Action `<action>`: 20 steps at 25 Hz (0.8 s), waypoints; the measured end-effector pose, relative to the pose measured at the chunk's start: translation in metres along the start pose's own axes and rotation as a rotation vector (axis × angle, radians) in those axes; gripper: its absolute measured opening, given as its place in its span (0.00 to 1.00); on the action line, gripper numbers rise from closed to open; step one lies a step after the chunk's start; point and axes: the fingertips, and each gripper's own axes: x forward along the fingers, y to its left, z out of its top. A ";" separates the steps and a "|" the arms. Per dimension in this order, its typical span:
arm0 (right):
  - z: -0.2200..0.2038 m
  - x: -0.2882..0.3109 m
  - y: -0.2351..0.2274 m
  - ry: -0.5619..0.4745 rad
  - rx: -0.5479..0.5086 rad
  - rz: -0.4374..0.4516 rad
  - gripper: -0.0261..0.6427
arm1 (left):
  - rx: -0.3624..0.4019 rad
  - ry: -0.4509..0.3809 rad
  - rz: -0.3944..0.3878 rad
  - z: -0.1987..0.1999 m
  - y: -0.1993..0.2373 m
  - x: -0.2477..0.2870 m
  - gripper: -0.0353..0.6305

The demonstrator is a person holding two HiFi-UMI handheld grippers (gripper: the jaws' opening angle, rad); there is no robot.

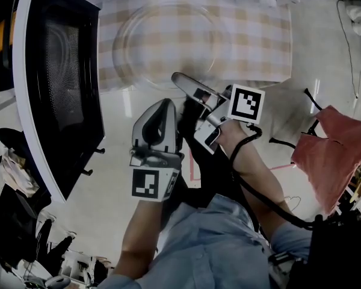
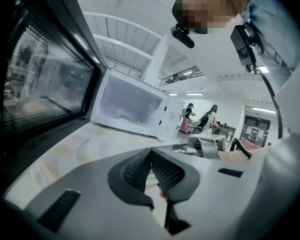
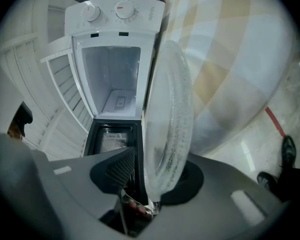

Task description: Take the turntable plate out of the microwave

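Tablecloth (image 1: 253, 41): beige & white checks. Microwave (image 3: 115, 14) white, door (image 1: 60, 83) black w/ dotted mesh. Plate (image 3: 170, 109) clear glass. Cloth (image 1: 331, 149) red.

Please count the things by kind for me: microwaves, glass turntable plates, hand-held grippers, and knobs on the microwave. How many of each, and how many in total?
Microwave: 1
Turntable plate: 1
Grippers: 2 (left gripper, right gripper)
Microwave knobs: 2
Total: 6

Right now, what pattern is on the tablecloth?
Pale beige-and-white checks on the tablecloth; shows best in the head view.
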 end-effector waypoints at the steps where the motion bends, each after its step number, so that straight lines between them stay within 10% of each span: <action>1: 0.000 0.000 0.000 0.001 0.004 0.002 0.26 | 0.003 -0.001 0.000 0.002 -0.001 -0.001 0.06; 20: -0.001 -0.003 -0.013 0.010 0.018 -0.052 0.10 | 0.033 -0.021 0.011 0.017 -0.004 0.001 0.06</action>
